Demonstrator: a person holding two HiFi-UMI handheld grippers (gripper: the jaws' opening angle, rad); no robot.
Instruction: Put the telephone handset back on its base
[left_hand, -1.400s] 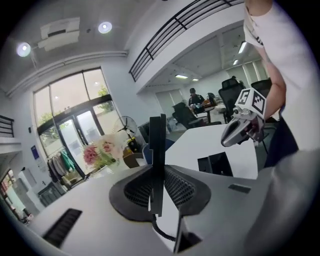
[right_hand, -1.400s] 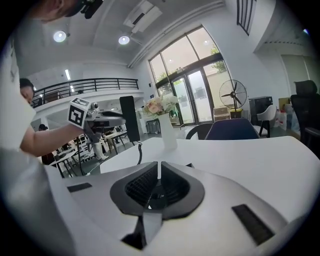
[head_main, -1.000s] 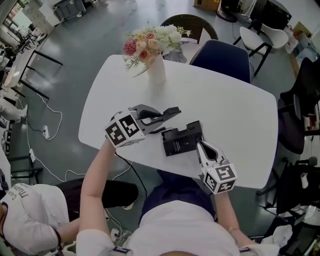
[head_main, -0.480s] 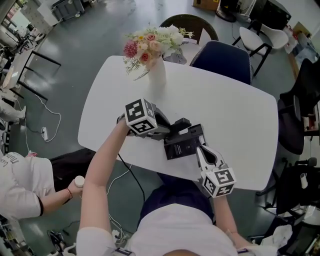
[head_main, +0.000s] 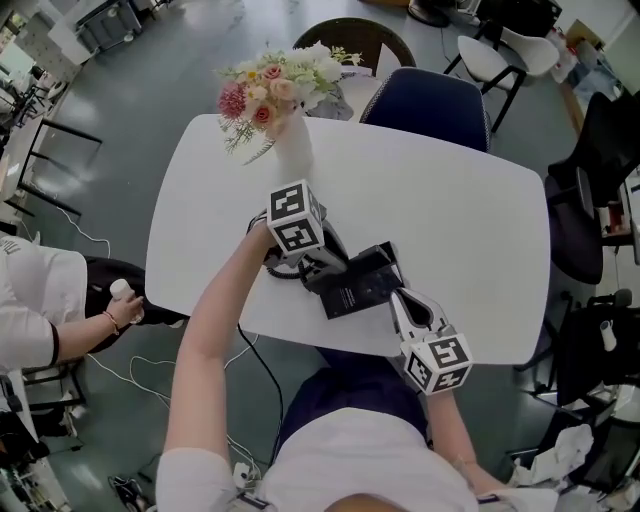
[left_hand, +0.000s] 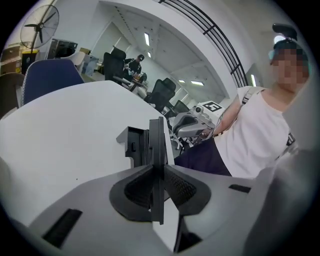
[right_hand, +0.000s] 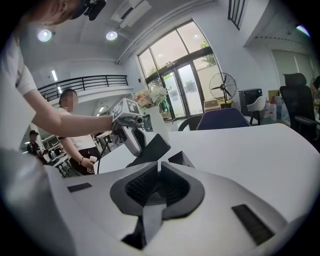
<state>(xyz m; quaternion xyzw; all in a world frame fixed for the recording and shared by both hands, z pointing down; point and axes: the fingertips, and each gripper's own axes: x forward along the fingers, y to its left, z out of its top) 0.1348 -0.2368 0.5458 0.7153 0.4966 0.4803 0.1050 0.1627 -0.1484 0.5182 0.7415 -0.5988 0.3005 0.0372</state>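
Note:
My left gripper (head_main: 326, 262) is shut on the black handset (left_hand: 156, 165), which shows edge-on between its pads. It holds the handset tilted over the left part of the black base (head_main: 362, 290); whether the two touch I cannot tell. In the left gripper view the base (left_hand: 132, 145) stands just beyond the handset. My right gripper (head_main: 401, 298) is shut with nothing in it, its tips at the base's right front corner. In the right gripper view the handset (right_hand: 151, 149) slants above the base's corner (right_hand: 180, 159), under the left gripper (right_hand: 128, 129). The right gripper's (right_hand: 159, 168) jaws meet.
The white table (head_main: 460, 220) carries a white vase of flowers (head_main: 272, 98) at the back left. A dark cord (head_main: 275, 265) curls under the left gripper. A blue chair (head_main: 425, 105) stands behind the table. A person's hand (head_main: 120, 296) reaches in near the table's left edge.
My left gripper has carried the handset rightward from the table's left side to over the base. The right gripper has stayed beside the base. The person at the left has shifted.

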